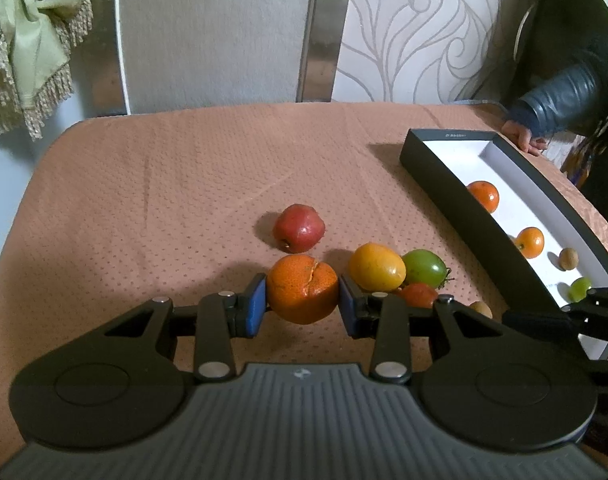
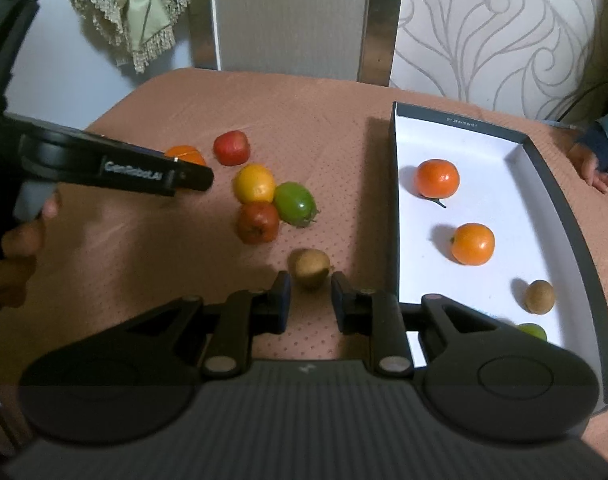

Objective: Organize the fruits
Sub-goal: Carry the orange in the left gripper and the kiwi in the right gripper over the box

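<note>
Left wrist view: the left gripper (image 1: 302, 302) has its blue pads (image 1: 257, 305) pressed on either flank of a large orange (image 1: 302, 288), squat and pebbly-skinned, with a split in the peel running down its top right. It sits low over the tablecloth (image 1: 143, 200); whether it touches the cloth I cannot tell. It is wider than tall, its broad axis running across between the pads.

Just beyond it lies a red apple (image 1: 299, 227), glossy, its stem end turned toward the camera and down. To the right is a touching cluster of three — a smooth yellow fruit (image 1: 376, 266), a shiny green one (image 1: 424, 267) with a stalk at its right end, and a duller red one (image 1: 419, 294) half hidden behind the right finger.

In the right wrist view the right gripper (image 2: 311, 304) hovers with its jaws nearly closed and nothing between them; a brown kiwi (image 2: 311, 267), matte and egg-shaped, lies on the cloth just ahead of the fingertips.

Right of that stands a shallow black box (image 2: 560, 184) with a white lining. Inside it, well apart, are four fruits — two glossy orange ones (image 2: 437, 178) (image 2: 472, 243), one brown kiwi-like one (image 2: 539, 296), one small green one (image 2: 534, 330) partly hidden by the gripper.

The cloth is salmon-coloured and dimpled. A second person's hand (image 2: 596, 168) rests at the table's far right edge.
</note>
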Demonstrator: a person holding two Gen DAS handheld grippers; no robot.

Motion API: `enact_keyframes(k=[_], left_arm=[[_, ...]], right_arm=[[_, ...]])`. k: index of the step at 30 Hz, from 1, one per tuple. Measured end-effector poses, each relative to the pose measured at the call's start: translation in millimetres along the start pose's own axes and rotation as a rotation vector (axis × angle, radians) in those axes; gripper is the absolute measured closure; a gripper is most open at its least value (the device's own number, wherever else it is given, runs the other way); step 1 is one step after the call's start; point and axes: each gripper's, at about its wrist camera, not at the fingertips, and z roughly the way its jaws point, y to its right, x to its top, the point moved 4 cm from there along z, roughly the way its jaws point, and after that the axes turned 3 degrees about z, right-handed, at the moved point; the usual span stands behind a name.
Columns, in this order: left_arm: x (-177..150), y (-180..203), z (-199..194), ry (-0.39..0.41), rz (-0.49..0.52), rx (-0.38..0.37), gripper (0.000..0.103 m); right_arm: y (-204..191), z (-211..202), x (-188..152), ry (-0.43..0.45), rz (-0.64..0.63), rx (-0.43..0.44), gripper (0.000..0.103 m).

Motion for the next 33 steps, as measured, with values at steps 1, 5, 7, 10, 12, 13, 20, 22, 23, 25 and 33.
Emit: enact_keyframes(k=[1, 5, 7, 10, 12, 13, 20, 22, 23, 25, 33], left_arm=[[0, -1, -1, -0.002, -0.001, 0.004, 0.06], [1, -8, -6, 0.002, -0.011, 0.024, 0.06], [2, -11, -8, 0.005, -0.014, 0.033, 0.06], [5, -13, -12, 0.014, -0.013, 0.038, 0.06], [6, -14, -12, 0.015, -0.015, 0.038, 0.06], [6, -13, -12, 0.016, -0.014, 0.038, 0.06], [12, -6, -12, 0.022, -0.003, 0.023, 0.06], [15, -1, -13, 0.029, 0.003, 0.014, 0.06], [17, 1, -13, 0.032, 0.006, 0.009, 0.06], [22, 6, -13, 0.04, 0.015, -0.003, 0.06], [47, 47, -11, 0.077, 0.076, -0.082, 0.06]], right_arm=[[-1, 4, 1, -0.006, -0.004, -0.007, 0.077], [-3, 15, 4, -0.017, -0.019, -0.017, 0.077], [-4, 21, 5, -0.03, -0.03, -0.038, 0.076], [-4, 24, 5, -0.032, -0.04, -0.032, 0.077], [-4, 23, 4, -0.028, -0.041, -0.027, 0.078], [-3, 23, 4, -0.024, -0.038, -0.019, 0.078], [-5, 3, 4, 0.005, 0.0, 0.056, 0.078], [-5, -8, 7, 0.025, 0.011, 0.076, 0.078], [-4, -13, 8, 0.034, 0.018, 0.083, 0.078], [-1, -24, 10, 0.053, 0.031, 0.088, 0.078], [31, -55, 9, 0.117, 0.125, 0.008, 0.078]])
